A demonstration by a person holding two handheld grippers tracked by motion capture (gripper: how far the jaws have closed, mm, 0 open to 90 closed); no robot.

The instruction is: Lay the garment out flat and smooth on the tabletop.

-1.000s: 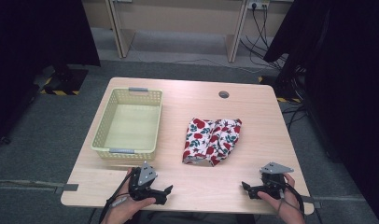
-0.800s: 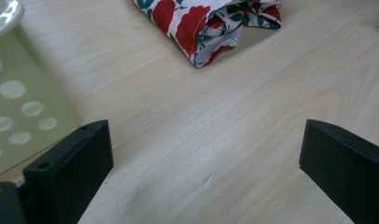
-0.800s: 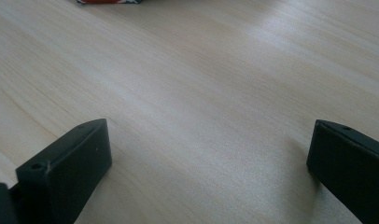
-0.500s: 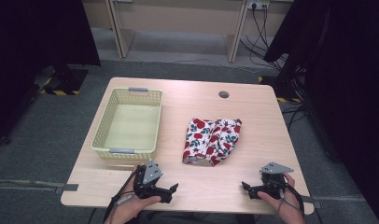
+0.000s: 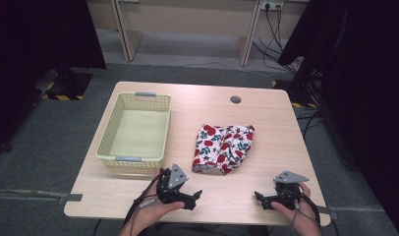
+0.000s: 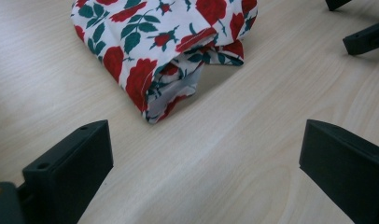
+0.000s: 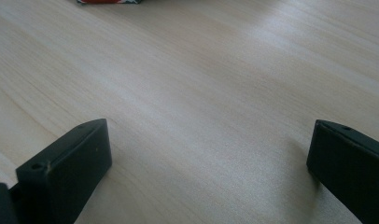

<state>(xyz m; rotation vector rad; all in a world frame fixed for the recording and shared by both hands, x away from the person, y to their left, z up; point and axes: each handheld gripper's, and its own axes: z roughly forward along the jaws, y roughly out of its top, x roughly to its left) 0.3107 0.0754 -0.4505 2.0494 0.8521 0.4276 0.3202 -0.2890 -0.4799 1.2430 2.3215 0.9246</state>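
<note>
A folded white cloth with red roses (image 5: 223, 148) lies right of the table's middle. My left gripper (image 5: 194, 199) rests near the front edge, just left of and below the cloth, jaws wide open and empty. In the left gripper view the cloth (image 6: 150, 42) lies a short way ahead of the open left gripper (image 6: 204, 154). My right gripper (image 5: 259, 200) sits at the front right, open and empty, turned toward the left one. In the right gripper view the right gripper (image 7: 208, 154) spans bare wood, and a sliver of the cloth (image 7: 108, 1) shows at the top edge.
An empty pale yellow plastic basket (image 5: 105, 135) stands on the left half of the wooden table (image 5: 276, 128). A round cable hole (image 5: 235, 100) sits near the far edge. The right gripper's black jaw tips (image 6: 365, 37) show at the top right of the left gripper view.
My left gripper has slid to the right along the front edge, closer to the cloth. The right gripper and the cloth have stayed put.
</note>
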